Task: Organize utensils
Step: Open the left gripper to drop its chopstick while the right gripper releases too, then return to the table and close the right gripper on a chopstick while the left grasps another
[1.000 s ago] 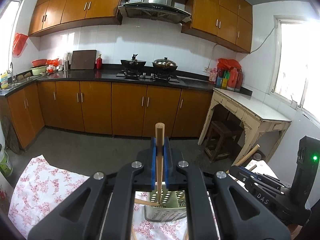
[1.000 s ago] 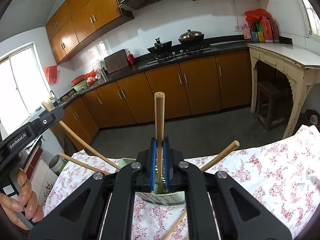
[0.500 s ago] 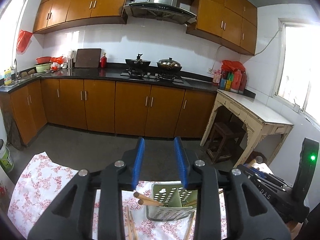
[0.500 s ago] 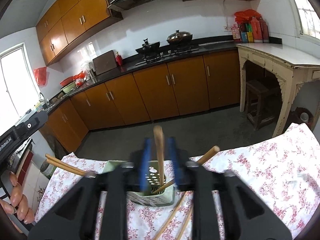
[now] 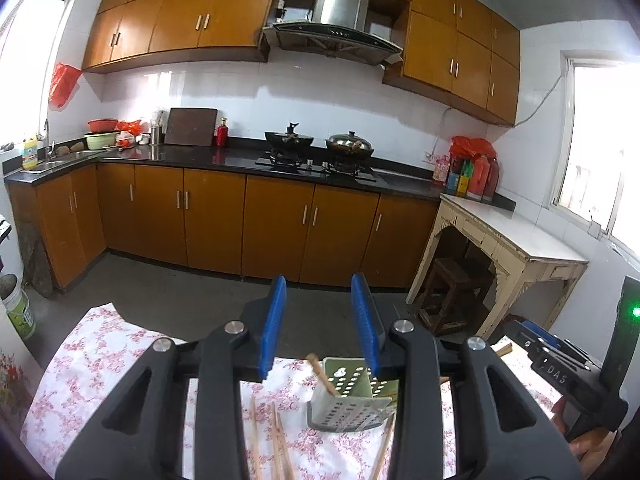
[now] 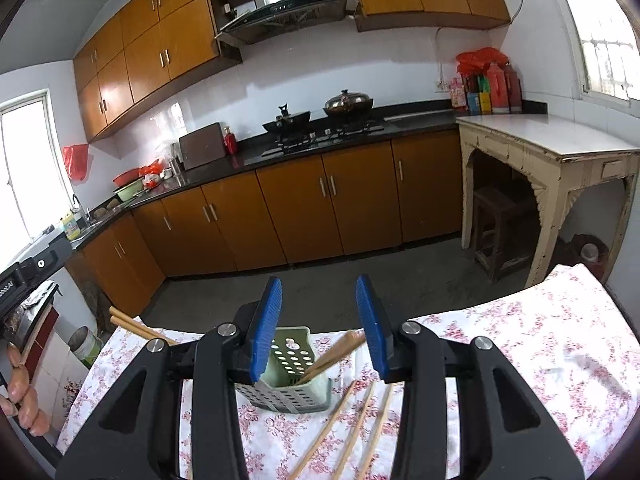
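A pale green perforated utensil holder (image 5: 347, 399) stands on the floral tablecloth (image 5: 92, 356); it also shows in the right wrist view (image 6: 292, 376). Wooden chopsticks (image 5: 322, 372) lean inside it, seen too in the right wrist view (image 6: 334, 354). Loose chopsticks (image 6: 356, 428) lie on the cloth beside it, and more lie in the left wrist view (image 5: 276, 440). My left gripper (image 5: 319, 322) is open and empty above the holder. My right gripper (image 6: 319, 326) is open and empty above the holder.
The right gripper body (image 5: 576, 376) shows at the right edge of the left view. The left gripper (image 6: 24, 276) and a hand show at the left edge of the right view. Kitchen cabinets (image 5: 248, 224) and a white side table (image 6: 560, 148) stand beyond.
Both grippers were shut on upright chopsticks over the holder one second ago. Both have opened, the chopsticks now sit in the holder, and both grippers have risen back a little.
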The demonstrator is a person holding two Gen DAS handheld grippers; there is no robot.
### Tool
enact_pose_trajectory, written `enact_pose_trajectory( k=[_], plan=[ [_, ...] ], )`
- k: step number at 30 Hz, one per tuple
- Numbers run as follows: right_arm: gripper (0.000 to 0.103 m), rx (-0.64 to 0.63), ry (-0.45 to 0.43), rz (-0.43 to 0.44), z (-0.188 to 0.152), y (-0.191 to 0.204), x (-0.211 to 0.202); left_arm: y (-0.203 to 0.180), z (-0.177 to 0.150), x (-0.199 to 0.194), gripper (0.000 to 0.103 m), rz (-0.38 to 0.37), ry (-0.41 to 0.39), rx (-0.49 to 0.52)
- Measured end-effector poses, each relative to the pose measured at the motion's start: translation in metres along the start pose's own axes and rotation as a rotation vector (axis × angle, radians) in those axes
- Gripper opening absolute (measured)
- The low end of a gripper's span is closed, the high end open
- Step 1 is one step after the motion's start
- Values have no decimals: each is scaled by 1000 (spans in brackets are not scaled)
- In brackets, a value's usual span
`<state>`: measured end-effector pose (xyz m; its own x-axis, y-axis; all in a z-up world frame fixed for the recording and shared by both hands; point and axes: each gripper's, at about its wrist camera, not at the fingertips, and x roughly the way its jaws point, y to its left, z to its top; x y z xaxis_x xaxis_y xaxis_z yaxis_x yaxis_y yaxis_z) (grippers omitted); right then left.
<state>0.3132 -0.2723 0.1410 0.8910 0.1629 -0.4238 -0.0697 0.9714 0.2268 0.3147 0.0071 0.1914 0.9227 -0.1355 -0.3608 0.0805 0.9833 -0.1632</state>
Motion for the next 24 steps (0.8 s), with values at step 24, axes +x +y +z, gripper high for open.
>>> enact_pose_trajectory(
  k=[24],
  plan=[
    [31,-6,271,-130,-194,-39,48,90,-212,-5,45,190,247,-30]
  ],
)
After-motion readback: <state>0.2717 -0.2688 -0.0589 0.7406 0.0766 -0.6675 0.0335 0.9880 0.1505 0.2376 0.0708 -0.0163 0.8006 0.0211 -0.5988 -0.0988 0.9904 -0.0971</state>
